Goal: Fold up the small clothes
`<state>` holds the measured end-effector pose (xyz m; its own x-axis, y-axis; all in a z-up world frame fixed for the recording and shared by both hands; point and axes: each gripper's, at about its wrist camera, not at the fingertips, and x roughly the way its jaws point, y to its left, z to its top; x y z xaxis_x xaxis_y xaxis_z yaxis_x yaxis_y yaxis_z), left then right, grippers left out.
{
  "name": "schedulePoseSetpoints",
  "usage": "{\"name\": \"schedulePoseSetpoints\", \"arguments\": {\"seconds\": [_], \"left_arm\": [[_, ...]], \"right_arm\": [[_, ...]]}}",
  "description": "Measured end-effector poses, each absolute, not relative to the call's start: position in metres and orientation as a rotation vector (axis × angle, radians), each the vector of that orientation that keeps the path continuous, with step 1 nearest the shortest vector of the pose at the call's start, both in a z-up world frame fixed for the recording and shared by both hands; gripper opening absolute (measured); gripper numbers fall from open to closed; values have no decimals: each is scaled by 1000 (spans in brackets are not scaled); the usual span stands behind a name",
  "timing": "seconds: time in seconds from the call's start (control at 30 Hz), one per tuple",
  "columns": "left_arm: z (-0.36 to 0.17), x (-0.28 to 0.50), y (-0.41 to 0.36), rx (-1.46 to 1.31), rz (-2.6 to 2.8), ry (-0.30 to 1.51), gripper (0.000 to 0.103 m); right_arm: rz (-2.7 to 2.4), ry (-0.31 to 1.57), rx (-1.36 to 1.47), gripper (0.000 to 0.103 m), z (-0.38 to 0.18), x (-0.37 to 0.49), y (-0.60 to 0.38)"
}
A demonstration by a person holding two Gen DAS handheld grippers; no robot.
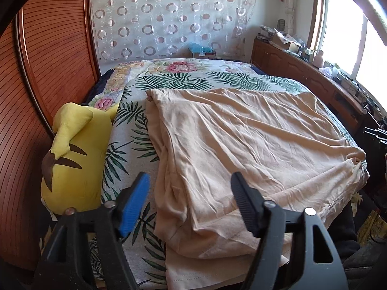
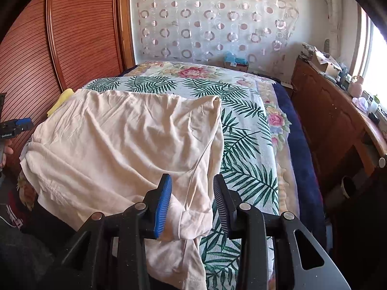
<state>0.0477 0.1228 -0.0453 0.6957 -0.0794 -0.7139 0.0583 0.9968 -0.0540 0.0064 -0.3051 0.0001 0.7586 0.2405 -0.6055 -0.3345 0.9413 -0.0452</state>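
Your beige garment (image 1: 241, 149) lies folded over on the bed (image 1: 183, 77), both hand-held grippers above its near edge.

Your left hand-held gripper (image 1: 191, 203) stands wide, nothing between its pads; your right hand-held gripper (image 2: 192, 203) is narrower, a bunched corner of cloth between its pads, unpinched; a yellow plush toy (image 1: 72, 159) sits beside the garment's left edge.

Two near, downward wrist views over one shared bed (image 1: 169, 77).
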Motion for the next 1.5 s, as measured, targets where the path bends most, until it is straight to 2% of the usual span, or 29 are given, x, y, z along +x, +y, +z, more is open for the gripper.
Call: {"name": "schedulePoseSetpoints", "arguments": {"seconds": [0.37,0.5,0.8,0.83,0.93,1.07,1.2,1.5], "left_arm": [[-75,32,138,-65,-29,864,73],[-88,23,144,-95,-20,890,73],[-99,9,138,-133,-22,883,72],[-99,8,136,-133,-26,880,64],[-98,5,131,-112,-28,876,53],[-97,5,128,-116,-37,875,39],[-96,6,126,-134,-74,869,9],[-43,10,125,-196,-128,723,6]], "right_arm": [[355,681,-140,37,-15,19,-289],[387,696,-138,42,-23,28,-275],[404,735,-161,43,-48,50,-247],[399,744,-166,43,-52,53,-245],[384,735,-190,44,-60,56,-241],[384,695,-213,52,-64,50,-235],[377,651,-203,54,-70,47,-234],[392,679,-190,54,-69,45,-239]]}}
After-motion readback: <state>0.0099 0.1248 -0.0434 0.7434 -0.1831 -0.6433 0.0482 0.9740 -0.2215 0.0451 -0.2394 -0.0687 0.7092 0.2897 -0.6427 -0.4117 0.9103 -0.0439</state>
